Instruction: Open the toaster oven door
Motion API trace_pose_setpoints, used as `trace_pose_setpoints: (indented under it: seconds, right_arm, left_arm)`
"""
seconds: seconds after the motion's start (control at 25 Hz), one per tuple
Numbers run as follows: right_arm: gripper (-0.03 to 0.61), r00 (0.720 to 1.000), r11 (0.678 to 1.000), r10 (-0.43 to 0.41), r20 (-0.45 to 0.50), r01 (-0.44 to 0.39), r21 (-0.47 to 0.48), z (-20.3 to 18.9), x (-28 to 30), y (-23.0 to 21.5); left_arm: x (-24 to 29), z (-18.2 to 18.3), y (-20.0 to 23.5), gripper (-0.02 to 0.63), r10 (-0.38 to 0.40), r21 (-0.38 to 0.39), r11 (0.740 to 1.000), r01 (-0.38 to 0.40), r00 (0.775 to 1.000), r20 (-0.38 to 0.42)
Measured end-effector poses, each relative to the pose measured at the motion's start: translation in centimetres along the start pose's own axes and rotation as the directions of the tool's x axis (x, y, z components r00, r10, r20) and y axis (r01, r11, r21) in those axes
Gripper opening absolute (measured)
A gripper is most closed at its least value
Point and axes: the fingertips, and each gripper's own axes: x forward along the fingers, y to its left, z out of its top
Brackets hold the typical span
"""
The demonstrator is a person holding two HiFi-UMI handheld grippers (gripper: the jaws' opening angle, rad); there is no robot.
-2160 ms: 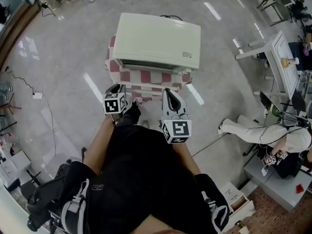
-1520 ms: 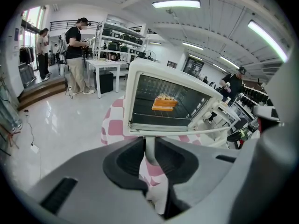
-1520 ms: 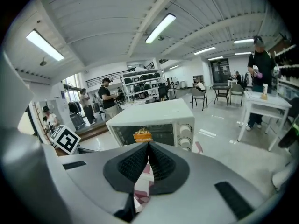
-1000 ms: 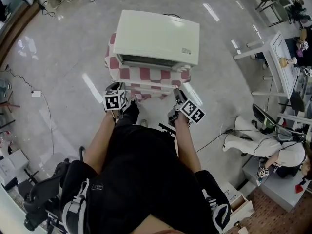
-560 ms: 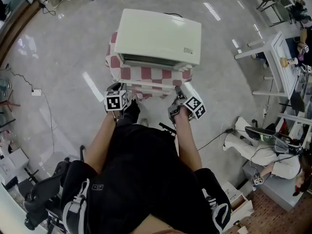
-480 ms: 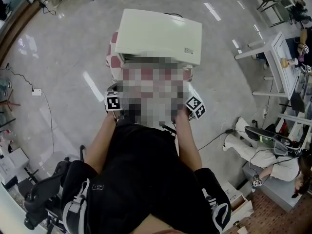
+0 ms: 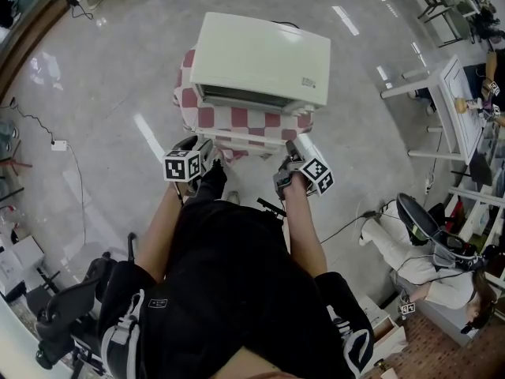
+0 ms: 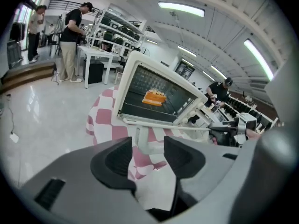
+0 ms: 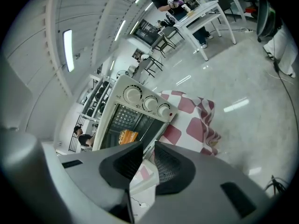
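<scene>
The left gripper's [image 8: 147, 146] jaws are opening and stand wide apart. One white bracket of the oven door's handle [image 8: 163, 126] sits in the gap, and I can't see either pad pressing on it. The right gripper's [image 9: 144, 155] jaws are closing on the other end of that handle [image 9: 140, 183]. A white piece of it lies low between them, with a narrow slot left higher up and no firm pinch that I can make out.

From above, the left gripper [image 7: 207, 148] and right gripper [image 7: 290, 155] sit at the two ends of the handle [image 7: 245, 139]. The bar runs along the front edge of the worktop [image 7: 188, 93], which is draped in a red-and-white check. It lies well forward of the oven's [image 7: 260, 54] front face, with checks showing between them. The cream oven fills the rest of the worktop.

Through the oven's [image 8: 156, 94] window something orange [image 8: 154, 98] rests on the rack. Three knobs [image 9: 149, 102] line one side of its front.
</scene>
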Motion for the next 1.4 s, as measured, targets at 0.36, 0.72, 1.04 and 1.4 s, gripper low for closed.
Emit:
trace_pose_setpoints:
  seconds: [0.36,0.72,1.04,1.4]
  right_arm:
    - [0.095,1.0,1.0,-0.008,-0.001,0.008,-0.022,-0.3,0.0,-0.2]
    - [0.093,1.0,0.999,-0.018,-0.01,0.018,-0.035,-0.7,-0.1,-0.7]
    - [0.089,0.999,0.999,-0.035,-0.029,0.034,-0.022,-1.8,-0.4,-1.9]
    - [0.08,0.994,0.998,-0.065,-0.087,0.066,0.008,-3.5,-0.4,-4.7]
  left_arm:
    - [-3.2,3.9,2.9,0.207,-0.029,-0.428,0.896,0.122,0.976,0.218]
    - [-1.1,3.2,3.8,0.098,-0.042,-0.549,0.823,0.141,0.981,0.19]
    - [-1.0,1.5,4.5,0.074,-0.055,-0.644,0.744,0.177,0.977,0.205]
    - [-0.4,-1.6,5.4,0.053,-0.036,-0.706,0.692,0.149,0.984,0.173]
